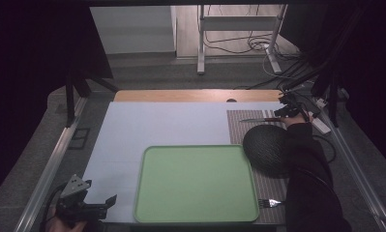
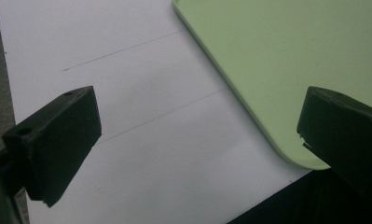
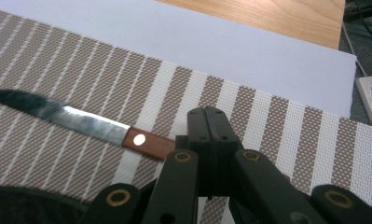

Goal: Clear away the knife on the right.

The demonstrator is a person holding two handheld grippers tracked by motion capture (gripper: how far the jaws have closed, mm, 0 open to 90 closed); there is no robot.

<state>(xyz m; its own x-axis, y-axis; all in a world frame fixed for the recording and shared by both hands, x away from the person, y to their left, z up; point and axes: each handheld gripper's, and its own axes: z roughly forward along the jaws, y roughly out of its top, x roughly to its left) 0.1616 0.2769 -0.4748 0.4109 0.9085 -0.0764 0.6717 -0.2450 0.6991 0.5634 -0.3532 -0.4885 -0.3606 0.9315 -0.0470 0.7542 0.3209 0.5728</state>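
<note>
A green tray [image 1: 195,183] sits on a white table [image 1: 156,125], the landmark here. Right of the tray lies a striped mat [image 3: 249,107] with a dark bowl [image 1: 268,149] and, nearer the person, a fork [image 1: 270,202]. At the mat's far end, the right tool [image 3: 210,135] pinches the wooden handle of a knife [image 3: 81,122], probably to lift it. Left of the tray, the left tool [image 2: 193,140] waits, spread wide and empty.

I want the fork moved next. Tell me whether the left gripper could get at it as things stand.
Probably not directly. The left gripper sits open at the tray's near left corner, while the fork lies past the green tray, beside the person's right sleeve, which crowds that side.
</note>
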